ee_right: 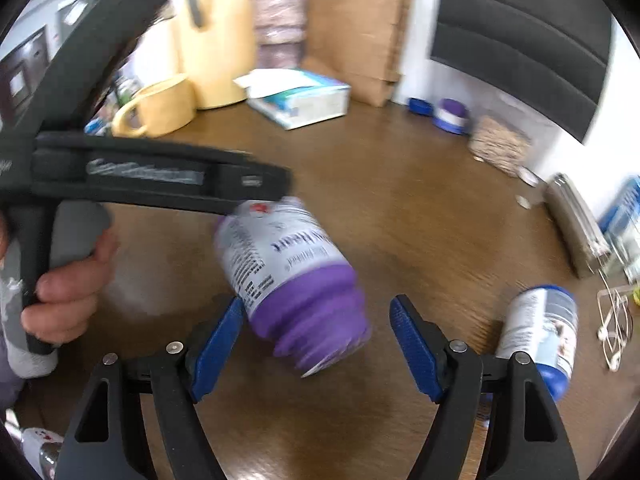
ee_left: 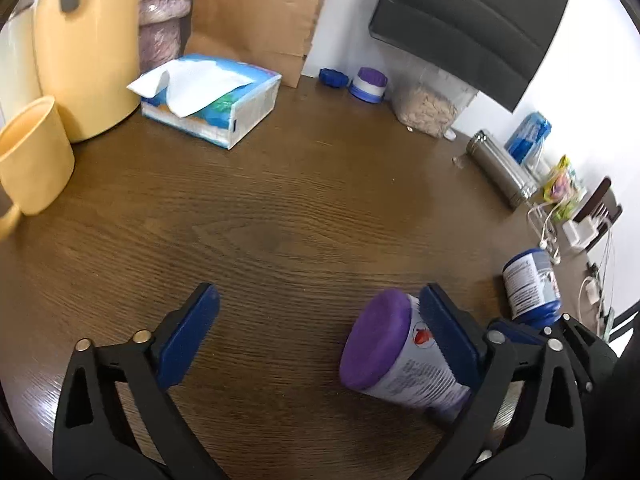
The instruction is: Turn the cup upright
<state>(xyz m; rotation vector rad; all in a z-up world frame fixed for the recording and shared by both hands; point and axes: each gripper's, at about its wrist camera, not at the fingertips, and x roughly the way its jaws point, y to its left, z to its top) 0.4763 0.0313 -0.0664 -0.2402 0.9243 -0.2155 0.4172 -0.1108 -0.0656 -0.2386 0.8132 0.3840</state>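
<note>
– Cup (ee_left: 384, 356), the purple-and-white one: where is it lying?

– It is lying on its side on the brown wooden table (ee_left: 300, 208), at about five o'clock in the left wrist view, with its purple end pointing toward eleven o'clock. In the right wrist view it is sitting near the centre and blurred, its ribbed purple end pointing toward five o'clock.

– What is standing around it, biggest first?

– A brown paper bag (ee_left: 260, 8) is leaning at twelve o'clock against the wall, and a yellow jug (ee_left: 84, 60) is standing at ten o'clock. A tissue pack (ee_left: 212, 100) is lying at eleven o'clock, a yellow mug (ee_left: 32, 156) is sitting at nine o'clock, and a steel flask (ee_left: 500, 168) is lying at three o'clock. A blue-and-white cup (ee_left: 530, 284) is lying at four o'clock, just beyond the purple one.

– And the tools?

– The left gripper (ee_left: 320, 296) is gaping wide, its right-hand blue pad lying against the purple cup's side; nothing is being squeezed. A hand (ee_right: 68, 292) is holding its handle at nine o'clock in the right wrist view. The right gripper (ee_right: 317, 306) is also spread wide, the cup lying just ahead between its fingers, nearer the left one.
</note>
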